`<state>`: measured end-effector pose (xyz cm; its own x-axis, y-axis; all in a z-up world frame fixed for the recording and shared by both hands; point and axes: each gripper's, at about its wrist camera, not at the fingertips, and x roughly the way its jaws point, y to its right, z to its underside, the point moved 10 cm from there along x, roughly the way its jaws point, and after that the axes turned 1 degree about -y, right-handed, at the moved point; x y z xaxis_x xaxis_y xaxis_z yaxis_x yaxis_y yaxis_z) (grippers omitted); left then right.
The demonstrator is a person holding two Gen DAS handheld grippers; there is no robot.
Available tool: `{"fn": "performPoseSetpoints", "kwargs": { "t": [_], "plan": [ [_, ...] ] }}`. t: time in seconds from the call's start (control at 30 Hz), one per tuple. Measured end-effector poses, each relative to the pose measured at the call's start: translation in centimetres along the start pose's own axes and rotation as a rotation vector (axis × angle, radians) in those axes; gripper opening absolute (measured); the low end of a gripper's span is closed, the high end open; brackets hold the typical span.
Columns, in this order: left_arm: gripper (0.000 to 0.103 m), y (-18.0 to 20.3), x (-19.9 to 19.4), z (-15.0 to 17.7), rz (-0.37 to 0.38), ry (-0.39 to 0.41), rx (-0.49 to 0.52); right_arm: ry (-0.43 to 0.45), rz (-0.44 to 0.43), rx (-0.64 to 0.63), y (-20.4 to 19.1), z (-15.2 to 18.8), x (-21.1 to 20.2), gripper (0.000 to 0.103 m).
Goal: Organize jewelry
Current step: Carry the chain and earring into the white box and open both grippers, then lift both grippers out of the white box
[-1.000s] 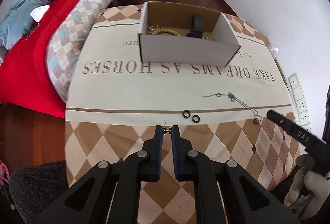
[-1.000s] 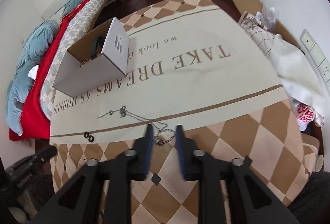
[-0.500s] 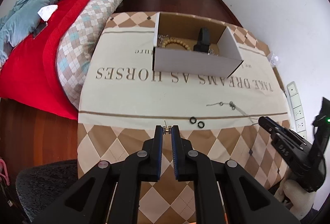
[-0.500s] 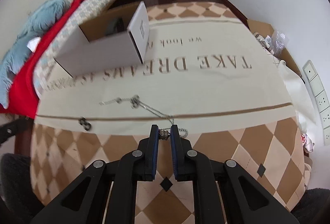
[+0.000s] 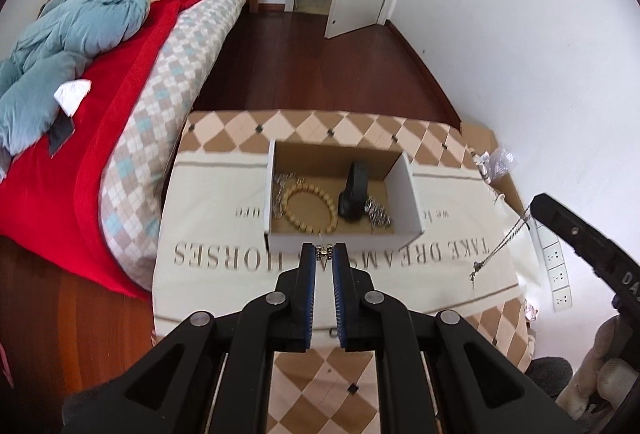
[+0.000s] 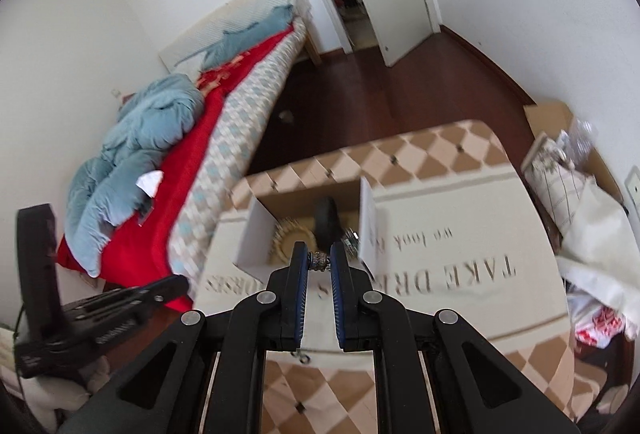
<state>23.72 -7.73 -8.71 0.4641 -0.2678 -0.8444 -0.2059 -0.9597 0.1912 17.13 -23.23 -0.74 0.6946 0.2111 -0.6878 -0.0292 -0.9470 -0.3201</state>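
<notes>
Left gripper [image 5: 324, 253] pinching earring [image 5: 323, 252] at box [image 5: 344, 238] rim, right gripper [image 6: 319, 261] clamping chain [image 6: 319, 260]

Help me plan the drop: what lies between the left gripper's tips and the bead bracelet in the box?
In the left wrist view, only the box's white front wall lies between the left gripper and the bead bracelet.

Bright even daylight, soft shadows; fisheye bending, dark corner vignette; right wrist view motion-blurred.
</notes>
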Motion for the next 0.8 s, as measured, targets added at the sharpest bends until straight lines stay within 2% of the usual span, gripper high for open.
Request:
{"fn": "performPoseSetpoints", "kwargs": {
  "t": [0.2, 0.37, 0.63, 0.8],
  "plan": [
    [0.006, 0.4, 2.2, -3.8, 0.019, -0.016, 0.022, 0.034, -0.004, -0.07, -2.3, -5.2, 1.0, 0.012],
    [0.006, -0.3, 6.0, -5.6, 0.002, -0.068, 0.041, -0.013, 0.009, -0.104, -3.0, -7.7, 5.4, 0.012],
    [0.006, -0.5, 11.6, -6.2, 0.076, -0.197, 0.019, -0.145, 0.071, -0.154, -1.8, -7.1, 12.7, 0.012],
    [0.009, 0.1, 13.3, -6.3, 0.101, -0.251, -0.001, -0.218, 0.091, -0.142, -0.1, -6.2, 15.4, 0.012]
  ]
}}
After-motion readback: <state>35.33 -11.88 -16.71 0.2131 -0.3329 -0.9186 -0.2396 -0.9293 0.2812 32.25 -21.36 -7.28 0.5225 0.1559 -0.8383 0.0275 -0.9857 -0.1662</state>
